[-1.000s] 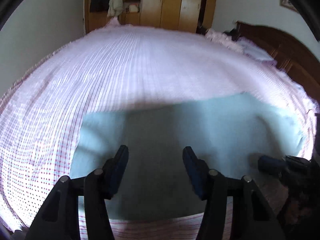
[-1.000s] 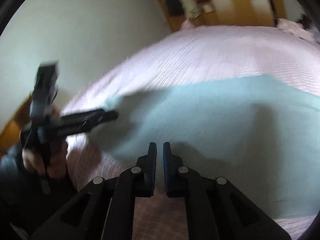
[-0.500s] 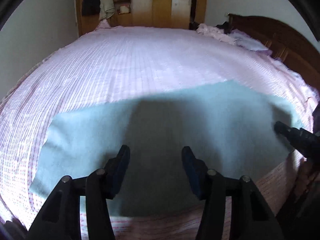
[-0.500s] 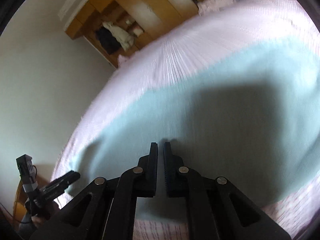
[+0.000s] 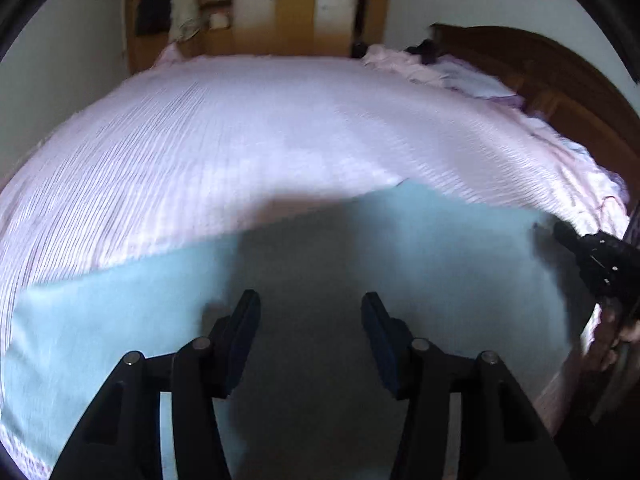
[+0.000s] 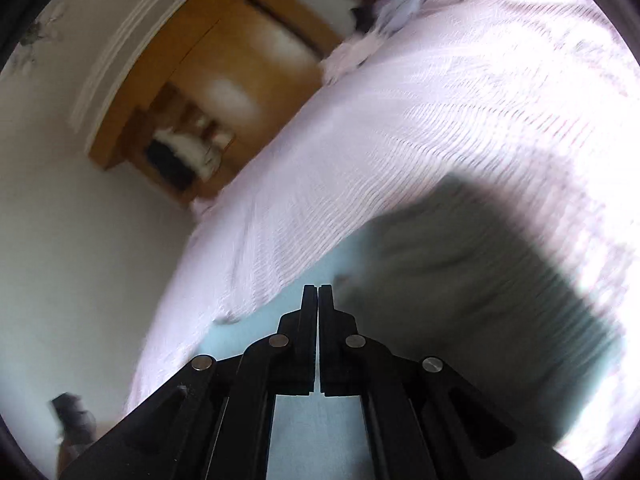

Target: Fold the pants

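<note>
The flat pale-teal cloth pants run left to right beneath both tools; the left gripper gapes wide above them, the right gripper is pinched closed, seemingly empty.

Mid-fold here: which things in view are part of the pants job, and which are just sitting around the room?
Part of the job:
- light blue pants, spread flat on the bed
- left gripper, jaws apart above the pants
- right gripper, jaws together

Just lying about:
- pink bedspread
- pillows by the headboard
- wooden wardrobe
- hanging clothes
</note>
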